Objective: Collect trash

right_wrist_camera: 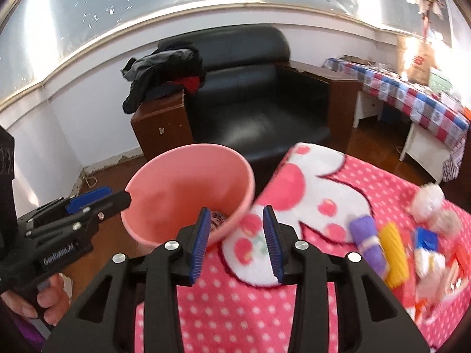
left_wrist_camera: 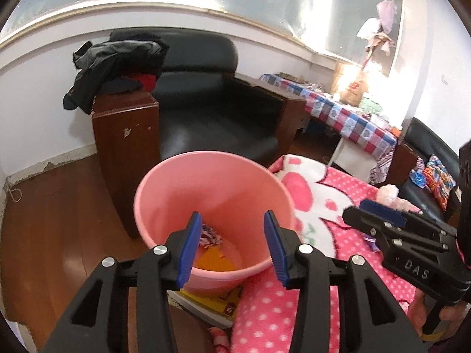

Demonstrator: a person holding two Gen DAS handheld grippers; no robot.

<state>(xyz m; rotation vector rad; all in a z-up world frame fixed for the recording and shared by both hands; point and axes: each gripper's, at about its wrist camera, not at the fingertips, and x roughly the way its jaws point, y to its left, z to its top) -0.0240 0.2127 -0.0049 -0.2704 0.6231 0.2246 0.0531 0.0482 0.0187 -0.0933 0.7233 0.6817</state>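
A pink bucket (left_wrist_camera: 206, 182) stands beside a pink dotted blanket (right_wrist_camera: 235, 309). In its bottom lie a patterned wrapper (left_wrist_camera: 210, 234) and an orange scrap (left_wrist_camera: 216, 260). My left gripper (left_wrist_camera: 232, 214) hangs open over the bucket's mouth with nothing between its fingers. My right gripper (right_wrist_camera: 237, 209) is open and empty above the blanket's edge, just right of the bucket (right_wrist_camera: 182, 182). Each gripper shows in the other's view: the right gripper (left_wrist_camera: 362, 209) and the left gripper (right_wrist_camera: 117, 195). A purple roll (right_wrist_camera: 368, 244), a yellow bundle (right_wrist_camera: 393, 256), a blue-and-white packet (right_wrist_camera: 426, 241) and crumpled tissue (right_wrist_camera: 428, 198) lie on the blanket.
A black armchair (left_wrist_camera: 212, 97) with wooden sides stands behind the bucket, with dark clothes (left_wrist_camera: 112, 67) heaped on its arm. A table under a checked cloth (left_wrist_camera: 347, 117) is at the right. A yellow book (left_wrist_camera: 217, 303) lies under the bucket on the wooden floor (left_wrist_camera: 59, 220).
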